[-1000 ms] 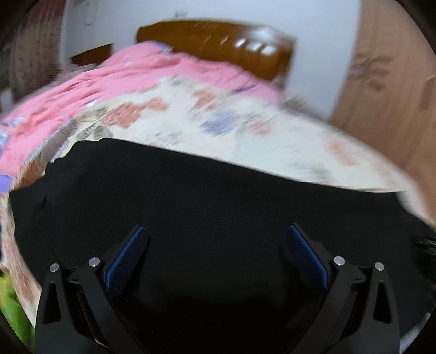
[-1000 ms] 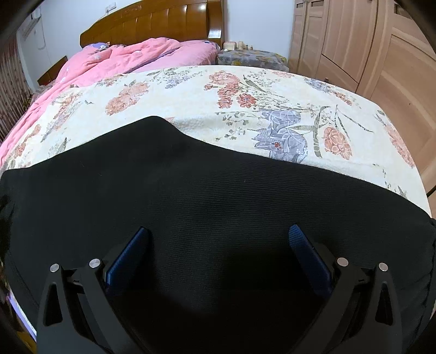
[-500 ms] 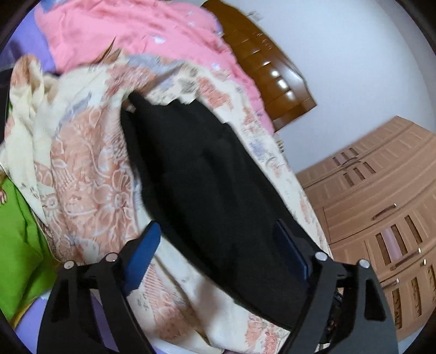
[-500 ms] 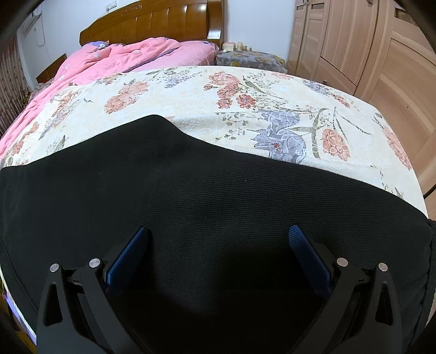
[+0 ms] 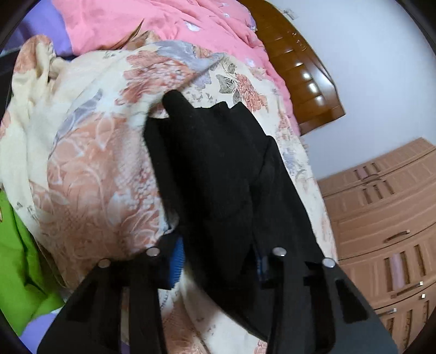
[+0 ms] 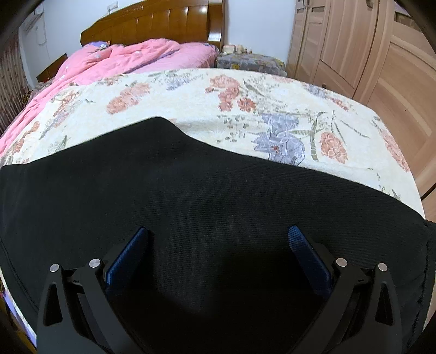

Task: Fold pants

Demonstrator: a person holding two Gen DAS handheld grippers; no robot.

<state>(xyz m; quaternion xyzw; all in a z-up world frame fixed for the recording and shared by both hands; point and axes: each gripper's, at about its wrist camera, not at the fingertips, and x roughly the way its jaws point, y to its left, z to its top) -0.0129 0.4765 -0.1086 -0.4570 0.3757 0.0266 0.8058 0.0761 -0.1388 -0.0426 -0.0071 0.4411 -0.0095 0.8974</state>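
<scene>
Our left gripper (image 5: 218, 261) had just rolled and closed its jaws onto the edge of the black knit pants (image 5: 218, 174) on the floral bedspread (image 5: 103, 168); a fold could begin. Our right gripper (image 6: 218, 256) hovered wide open above them, holding nothing.

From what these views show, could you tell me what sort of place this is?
Most likely a home bedroom: a bed with a carved wooden headboard, a pink quilt over a floral bedspread, and a wooden wardrobe alongside.
</scene>
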